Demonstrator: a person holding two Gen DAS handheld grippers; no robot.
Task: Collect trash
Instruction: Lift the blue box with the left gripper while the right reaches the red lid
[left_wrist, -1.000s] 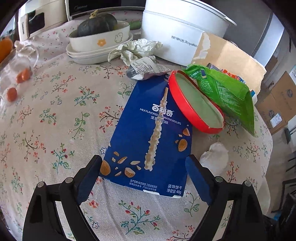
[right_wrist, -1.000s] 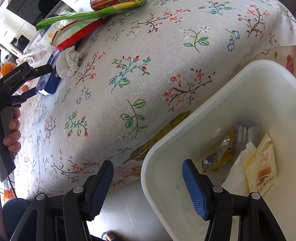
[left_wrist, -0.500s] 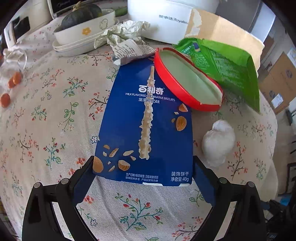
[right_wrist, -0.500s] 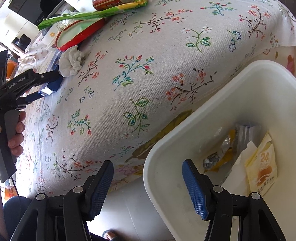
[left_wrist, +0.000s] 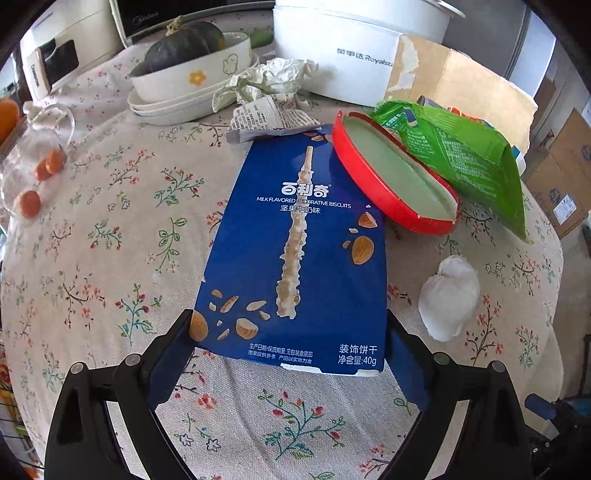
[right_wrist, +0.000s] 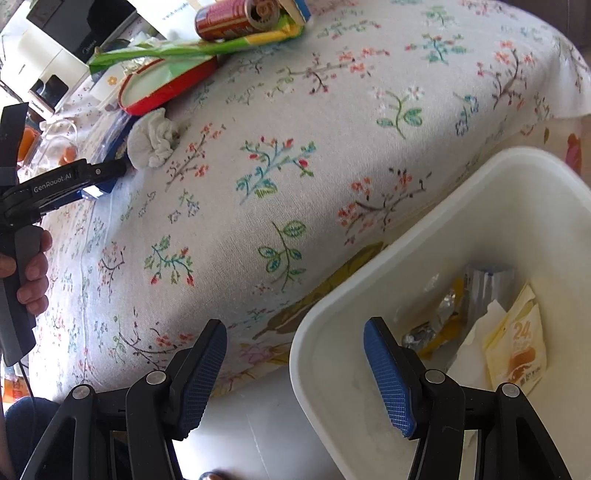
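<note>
A blue biscuit box (left_wrist: 295, 236) lies flat on the floral tablecloth (left_wrist: 110, 240). My left gripper (left_wrist: 288, 332) is open, its fingers straddling the box's near end; in the right wrist view it (right_wrist: 92, 177) reaches the box from the left in a person's hand. A crumpled white tissue (left_wrist: 448, 295) lies right of the box. Beyond are a red lid (left_wrist: 391, 177), a green bag (left_wrist: 461, 147) and a printed wrapper (left_wrist: 266, 118). My right gripper (right_wrist: 295, 332) hangs open and empty over the rim of a white bin (right_wrist: 369, 280), which holds several wrappers (right_wrist: 513, 347).
At the back stand a bowl with a squash (left_wrist: 192, 70), crumpled paper (left_wrist: 269, 77), a white pot (left_wrist: 351, 48) and torn cardboard (left_wrist: 461, 81). Small oranges (left_wrist: 44, 170) lie at the left. A can (right_wrist: 236, 18) lies at the far edge. The table drops off beside the bin.
My left gripper has come forward and down onto the blue box, whose near end now lies between its fingers. The right gripper has stayed over the bin's rim.
</note>
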